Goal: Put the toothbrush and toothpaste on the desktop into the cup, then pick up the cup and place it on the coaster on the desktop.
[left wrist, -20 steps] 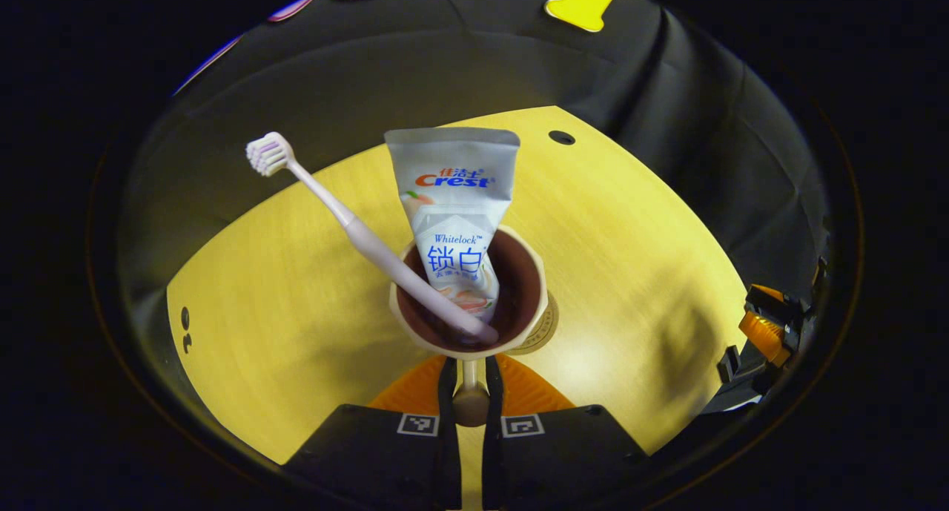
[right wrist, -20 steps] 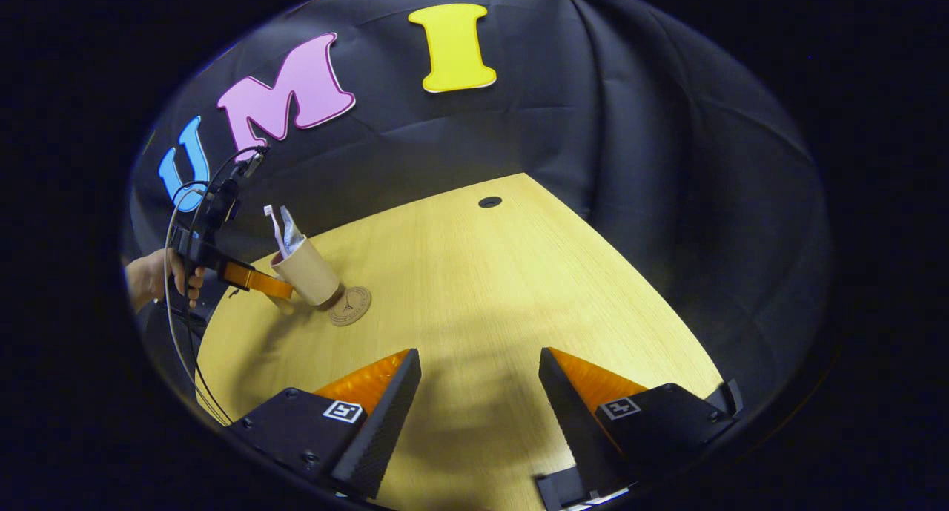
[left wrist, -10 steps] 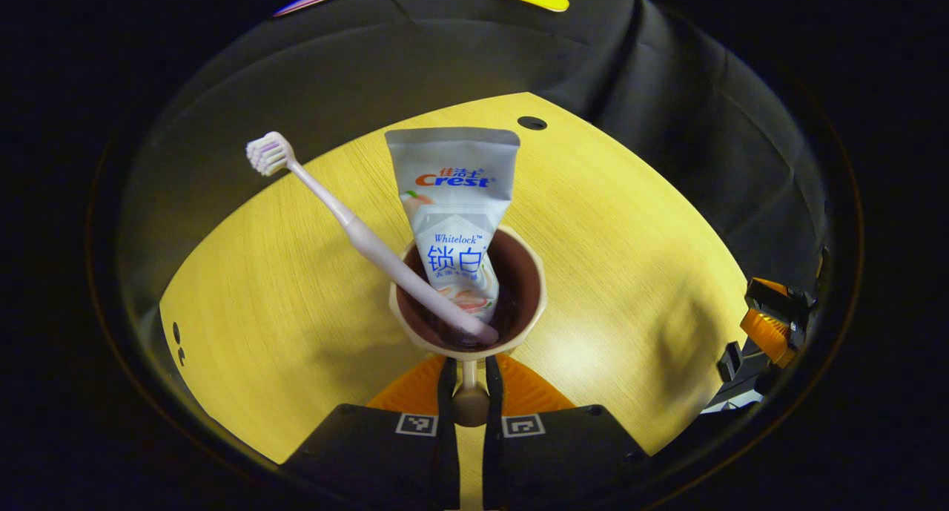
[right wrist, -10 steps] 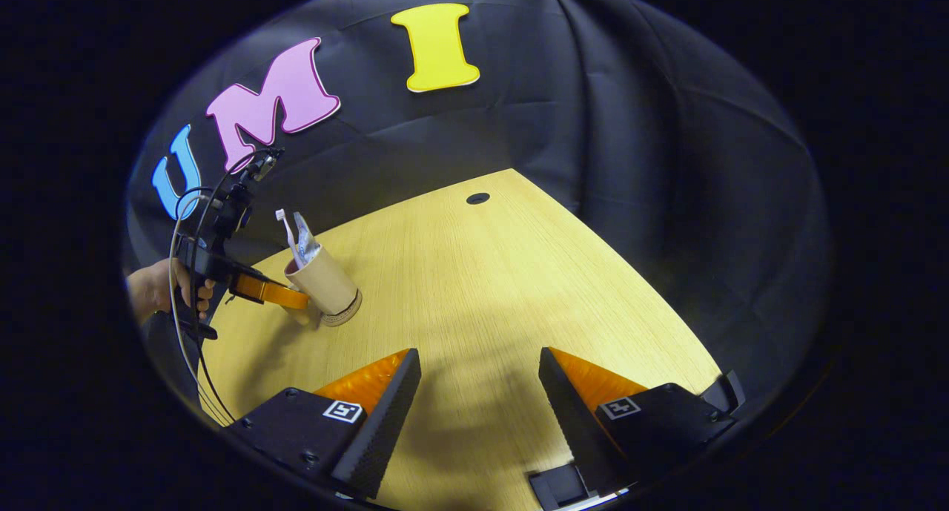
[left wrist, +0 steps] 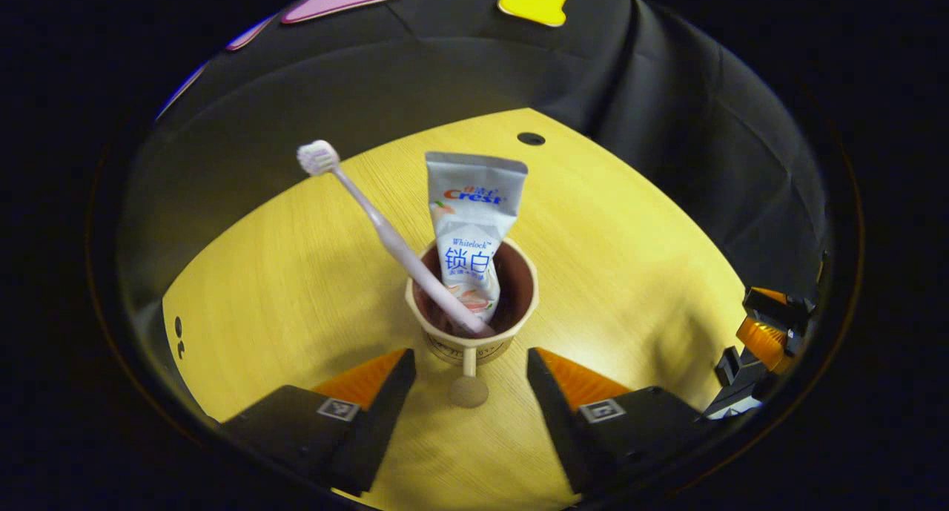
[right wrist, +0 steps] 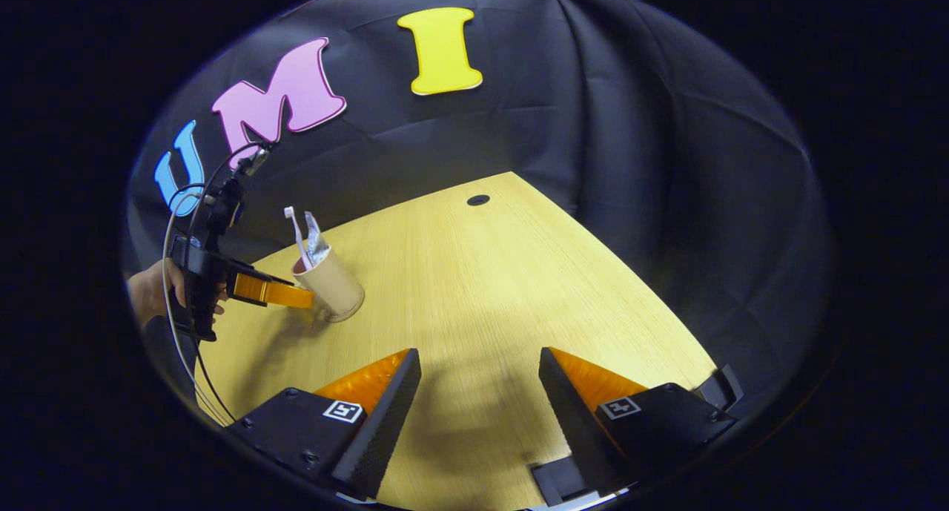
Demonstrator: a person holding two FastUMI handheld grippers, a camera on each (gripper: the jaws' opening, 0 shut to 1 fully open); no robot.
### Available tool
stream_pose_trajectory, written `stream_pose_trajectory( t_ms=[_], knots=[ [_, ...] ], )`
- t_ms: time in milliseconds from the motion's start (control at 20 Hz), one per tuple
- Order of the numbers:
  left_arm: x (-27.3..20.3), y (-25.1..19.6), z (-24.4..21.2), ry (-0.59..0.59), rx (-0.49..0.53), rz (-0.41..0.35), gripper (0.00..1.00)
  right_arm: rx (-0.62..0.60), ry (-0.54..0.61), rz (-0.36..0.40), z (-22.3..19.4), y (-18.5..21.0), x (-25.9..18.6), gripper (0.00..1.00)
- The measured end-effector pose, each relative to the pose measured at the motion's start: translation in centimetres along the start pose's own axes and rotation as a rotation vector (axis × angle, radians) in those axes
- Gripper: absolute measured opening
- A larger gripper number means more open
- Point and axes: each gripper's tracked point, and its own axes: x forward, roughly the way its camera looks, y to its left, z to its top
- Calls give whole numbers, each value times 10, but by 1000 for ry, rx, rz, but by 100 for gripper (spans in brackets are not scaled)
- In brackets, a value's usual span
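A tan cup (left wrist: pixel 470 342) with a dark inside stands upright on the wooden desk, its handle (left wrist: pixel 468 381) pointing at me between the fingers. A white toothpaste tube (left wrist: pixel 474 229) and a pale pink toothbrush (left wrist: pixel 385 233) lean inside it. My left gripper (left wrist: pixel 468 381) is open, its fingers on either side of the handle and apart from it. In the right gripper view the cup (right wrist: pixel 331 282) sits at the left on the round coaster (right wrist: pixel 347 312), whose edge peeks out beneath it, with the left gripper (right wrist: pixel 300 297) beside it. My right gripper (right wrist: pixel 478 381) is open over bare desk.
The desk (right wrist: pixel 482 288) has a cable hole (right wrist: pixel 477 199) near its far edge, by the black cloth wall. A hand (right wrist: pixel 152 292) holds the left gripper at the desk's left edge. The right gripper (left wrist: pixel 764 333) shows at the right of the left gripper view.
The cup came down onto the coaster. My left gripper let go of the cup's handle, opened wide and drew back a little. The right gripper stayed open and still.
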Motion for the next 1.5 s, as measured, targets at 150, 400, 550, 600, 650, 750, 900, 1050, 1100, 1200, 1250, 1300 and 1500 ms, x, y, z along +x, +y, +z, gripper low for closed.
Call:
stream_pose_trajectory(
  t_ms=[150,400,550,600,650,750,900,1050,1100,1200,1250,1300,1500],
  knots=[
    [-38,7,2,-127,-66,30,98,-59,-32,5,8,13,-4,99],
    [-138,28,-4,-397,-138,151,99,-87,-113,63,45,63,-34,98],
    [-205,26,-20,-579,-180,204,99,-122,-168,105,64,99,-59,99],
    [-229,26,-27,-635,-187,228,99,-134,-186,121,69,112,-70,99],
    [-251,24,-34,-688,-192,253,98,-141,-207,130,73,120,-82,99],
    [-291,18,-54,-774,-205,295,98,-135,-244,142,77,136,-107,99],
    [-332,7,-89,-858,-225,330,98,-112,-292,151,73,155,-147,99],
    [-368,4,-127,-935,-274,367,98,-102,-323,149,57,164,-182,99],
    [-373,-1,-138,-967,-303,361,98,-93,-334,156,51,167,-194,98],
    [-380,-12,-165,-989,-358,347,97,-80,-352,144,37,165,-215,98],
    [-384,-14,-181,-986,-378,353,97,-80,-357,128,29,162,-226,98],
    [-387,-12,-193,-987,-401,374,97,-85,-366,114,24,159,-234,98],
    [-386,-18,-219,-964,-379,391,97,-92,-375,54,18,150,-248,99]
  ],
)
